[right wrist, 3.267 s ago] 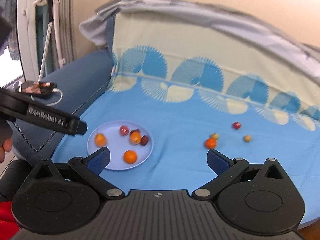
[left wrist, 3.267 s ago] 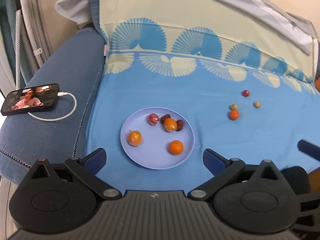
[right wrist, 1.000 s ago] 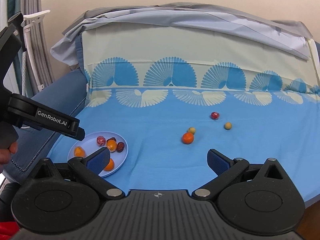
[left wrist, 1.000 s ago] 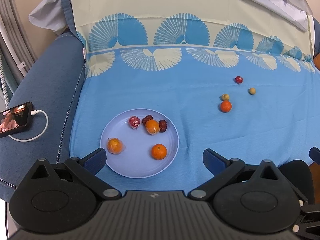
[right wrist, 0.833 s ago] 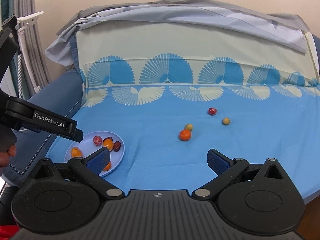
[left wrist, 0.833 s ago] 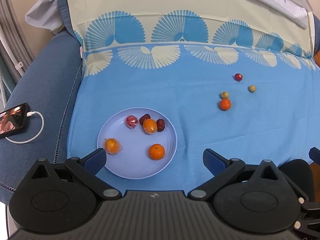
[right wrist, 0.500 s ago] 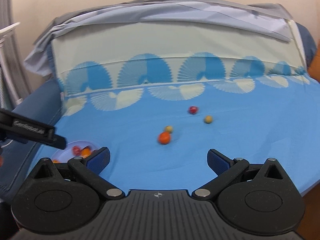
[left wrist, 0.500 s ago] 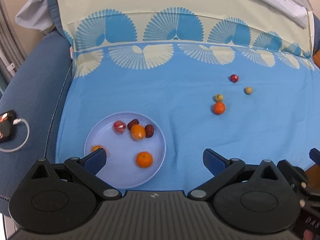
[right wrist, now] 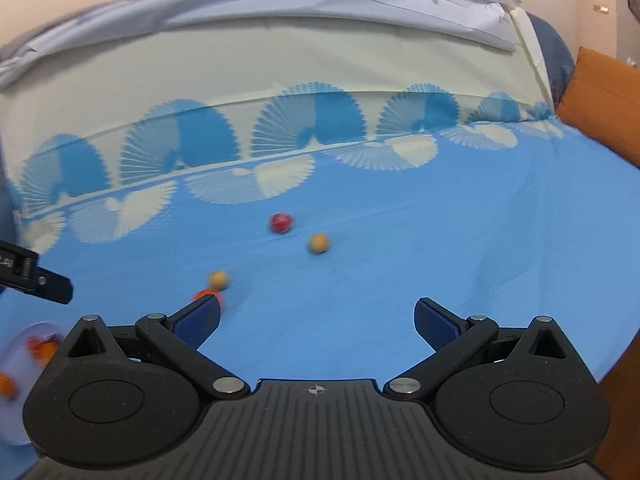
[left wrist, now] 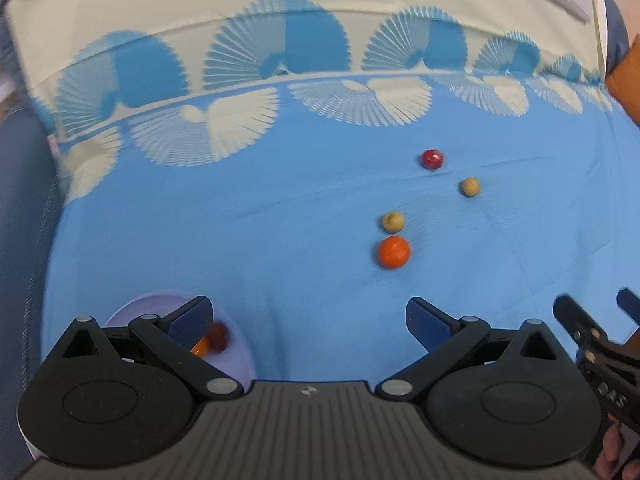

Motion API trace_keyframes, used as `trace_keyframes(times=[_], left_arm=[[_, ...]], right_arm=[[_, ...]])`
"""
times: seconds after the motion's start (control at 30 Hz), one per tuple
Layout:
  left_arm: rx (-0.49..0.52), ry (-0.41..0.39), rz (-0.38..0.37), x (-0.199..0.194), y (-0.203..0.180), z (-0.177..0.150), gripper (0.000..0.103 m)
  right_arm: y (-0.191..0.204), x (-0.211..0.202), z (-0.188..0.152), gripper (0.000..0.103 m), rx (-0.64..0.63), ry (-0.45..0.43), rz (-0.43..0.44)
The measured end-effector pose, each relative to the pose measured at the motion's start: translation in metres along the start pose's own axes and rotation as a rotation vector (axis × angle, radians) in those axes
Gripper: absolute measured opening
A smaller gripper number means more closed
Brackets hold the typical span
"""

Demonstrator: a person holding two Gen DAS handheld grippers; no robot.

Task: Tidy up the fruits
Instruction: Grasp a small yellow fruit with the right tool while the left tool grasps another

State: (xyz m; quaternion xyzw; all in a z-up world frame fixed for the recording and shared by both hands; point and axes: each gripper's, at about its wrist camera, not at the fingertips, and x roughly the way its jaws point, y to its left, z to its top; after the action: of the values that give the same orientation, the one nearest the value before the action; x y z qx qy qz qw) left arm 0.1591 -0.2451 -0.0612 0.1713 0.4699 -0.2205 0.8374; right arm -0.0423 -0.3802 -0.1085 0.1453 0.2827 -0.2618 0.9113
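Observation:
Loose on the blue cloth lie an orange (left wrist: 393,251), a tan fruit (left wrist: 392,221) just behind it, a second tan fruit (left wrist: 469,187) and a red fruit (left wrist: 431,159). In the right wrist view they are the orange (right wrist: 206,293), partly behind a fingertip, the near tan fruit (right wrist: 218,279), the far tan fruit (right wrist: 318,243) and the red fruit (right wrist: 281,223). The lilac plate (left wrist: 244,354) holding fruit is mostly hidden behind my open, empty left gripper (left wrist: 309,320). My right gripper (right wrist: 316,321) is open and empty, short of the fruits.
The patterned cream cloth covers the sofa back (right wrist: 280,80). An orange cushion (right wrist: 600,100) stands at the right. The blue sofa arm (left wrist: 20,208) is at the left. The plate shows blurred in the right wrist view (right wrist: 16,364).
Both grippers have swung right and moved closer to the loose fruits. The plate has slid to the lower left of both views, and the phone has left the left wrist view.

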Motion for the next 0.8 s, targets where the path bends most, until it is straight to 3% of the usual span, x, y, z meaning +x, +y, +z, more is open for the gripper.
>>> trace_keyframes(times=[0.1,0.23,0.47,0.67,0.77,0.8], left_arm=[[0.031,0.032,-0.060,0.032,-0.015,0.022,0.103],[0.098,0.068,-0.086,0.082,-0.035,0.050,0.103],[0.165,0.137,-0.141,0.171,-0.060,0.077,0.103],[0.211,0.172,-0.132,0.213,-0.072,0.083,0.103],[0.220,0.173,-0.125,0.220,-0.071,0.082,0.102],[0.219,0.169,-0.126,0.220,-0.070,0.080,0.093]], right_arm=[[-0.008,0.042,0.009,0.102,-0.036,-0.006,-0.036],[-0.021,0.108,0.025,0.102,-0.119,0.017,-0.045],[-0.023,0.213,0.037,0.102,-0.196,0.103,0.021],[-0.014,0.260,0.031,0.102,-0.218,0.128,0.052],[-0.015,0.261,0.025,0.102,-0.221,0.076,0.062],[-0.015,0.261,0.024,0.097,-0.230,0.068,0.065]])
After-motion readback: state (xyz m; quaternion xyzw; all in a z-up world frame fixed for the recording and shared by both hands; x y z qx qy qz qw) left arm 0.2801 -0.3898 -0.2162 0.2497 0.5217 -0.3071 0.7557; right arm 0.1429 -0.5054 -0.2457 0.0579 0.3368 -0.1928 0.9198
